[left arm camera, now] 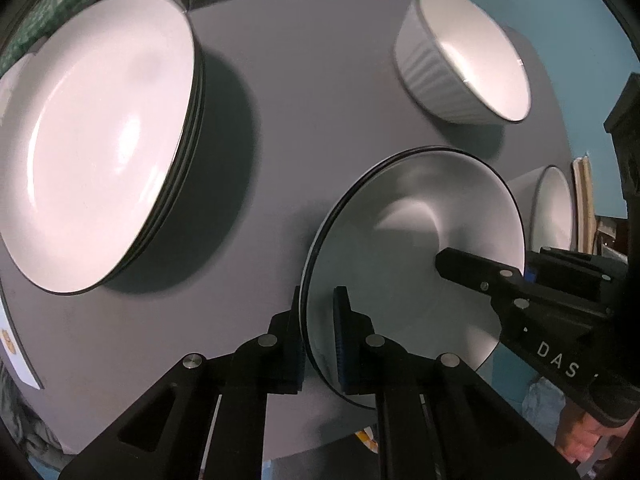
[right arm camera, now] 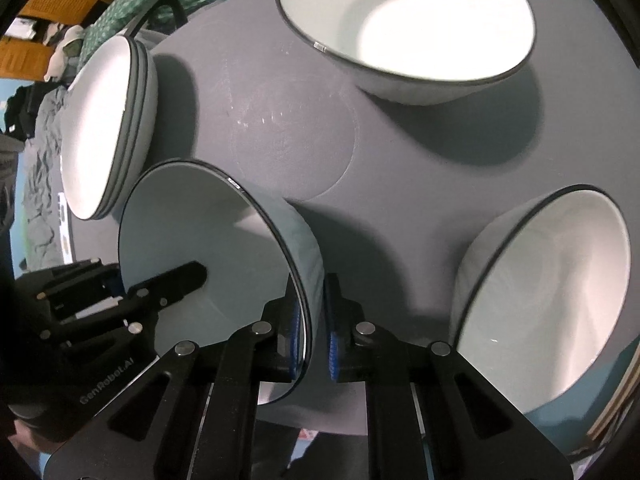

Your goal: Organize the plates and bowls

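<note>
Round grey matte table [left arm camera: 288,80] carries all the crockery. Biggest item: stack of wide white plates with dark rims [left arm camera: 100,140] at the table's left side in the left wrist view; the same stack sits far left in the right wrist view [right arm camera: 108,128]. Next, a large white bowl with a dark rim [right arm camera: 408,28] at the top of the right wrist view, well apart from the rest. Another white dark-rimmed bowl [right arm camera: 548,292] sits at the right of that view, near the table edge. A white ribbed bowl [left arm camera: 460,56] stands top right in the left wrist view. The task bowl, a white conical ceramic bowl with a thin black rim [left arm camera: 416,240], sits near the front table edge, between both tools; a second rim line under it hints at nesting, cannot tell for sure. Left tongs [left arm camera: 320,336] are clamped on its near rim, one blue pad [left arm camera: 340,344] inside, the other outside the wall. Right tongs [right arm camera: 314,328] are clamped on the opposite rim, wall pinched between the blue pads [right arm camera: 332,340]. Each tool shows in the other's view reaching into the bowl. Part of a hand [left arm camera: 588,436] is visible bottom right, left wrist view.
</note>
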`<act>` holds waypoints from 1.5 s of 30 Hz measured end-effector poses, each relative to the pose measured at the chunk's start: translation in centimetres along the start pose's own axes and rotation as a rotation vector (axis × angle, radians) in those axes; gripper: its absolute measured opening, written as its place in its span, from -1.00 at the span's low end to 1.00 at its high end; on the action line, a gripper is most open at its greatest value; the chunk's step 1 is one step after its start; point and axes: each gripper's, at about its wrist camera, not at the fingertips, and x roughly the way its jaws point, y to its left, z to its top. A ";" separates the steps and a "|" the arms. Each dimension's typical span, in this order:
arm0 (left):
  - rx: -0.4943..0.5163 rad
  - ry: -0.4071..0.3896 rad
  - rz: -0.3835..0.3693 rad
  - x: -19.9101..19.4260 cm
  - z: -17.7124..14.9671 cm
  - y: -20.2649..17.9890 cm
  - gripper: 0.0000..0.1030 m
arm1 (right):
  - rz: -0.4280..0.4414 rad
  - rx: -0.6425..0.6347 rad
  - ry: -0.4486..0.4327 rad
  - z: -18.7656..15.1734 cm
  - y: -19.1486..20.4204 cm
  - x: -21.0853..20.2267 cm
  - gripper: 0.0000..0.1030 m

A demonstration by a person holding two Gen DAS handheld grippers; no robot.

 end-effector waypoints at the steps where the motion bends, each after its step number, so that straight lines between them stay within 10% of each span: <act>1: 0.008 -0.005 0.001 -0.5 0.2 -0.4 -0.78 | -0.001 0.000 -0.004 0.1 0.0 -0.6 -0.79; 22: 0.126 -0.134 0.010 -7.0 7.2 -5.1 -0.78 | -0.003 0.005 -0.075 3.4 -0.8 -5.7 -0.79; 45: 0.117 -0.083 0.076 -2.8 13.5 -6.4 -0.78 | -0.014 0.019 -0.013 9.7 -5.7 -5.4 -0.79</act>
